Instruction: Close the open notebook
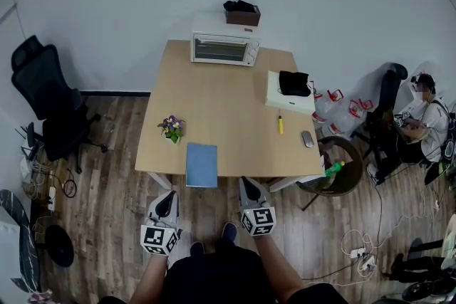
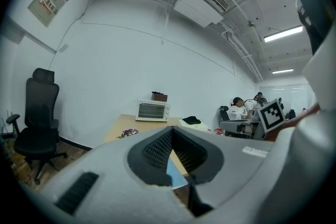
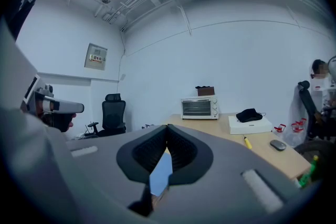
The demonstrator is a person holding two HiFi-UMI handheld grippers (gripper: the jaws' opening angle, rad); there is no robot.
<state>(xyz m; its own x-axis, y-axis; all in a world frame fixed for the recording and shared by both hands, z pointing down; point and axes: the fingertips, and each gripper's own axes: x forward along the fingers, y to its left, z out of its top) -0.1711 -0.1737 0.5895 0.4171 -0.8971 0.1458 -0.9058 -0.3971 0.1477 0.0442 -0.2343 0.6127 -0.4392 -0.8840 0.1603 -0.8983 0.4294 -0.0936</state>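
Observation:
A blue notebook (image 1: 201, 164) lies flat and closed on the wooden table (image 1: 228, 96), at its near edge. My left gripper (image 1: 165, 198) hangs just short of that edge, below and left of the notebook, its jaws shut on nothing. My right gripper (image 1: 249, 186) sits below and right of the notebook, also shut and empty. In the left gripper view the jaws (image 2: 172, 131) meet at their tips, with the notebook's blue cover (image 2: 176, 176) showing in the gap beneath. The right gripper view shows its jaws (image 3: 167, 129) closed the same way over the notebook (image 3: 160, 173).
A white toaster oven (image 1: 224, 48) with a brown box (image 1: 242, 13) on top stands at the table's far edge. A small flower pot (image 1: 172, 127), a white box (image 1: 279, 97) with a black item, a yellow marker (image 1: 280, 124) and a mouse (image 1: 307, 139) lie around. A black office chair (image 1: 43, 103) stands left; a seated person (image 1: 420, 117) is at right.

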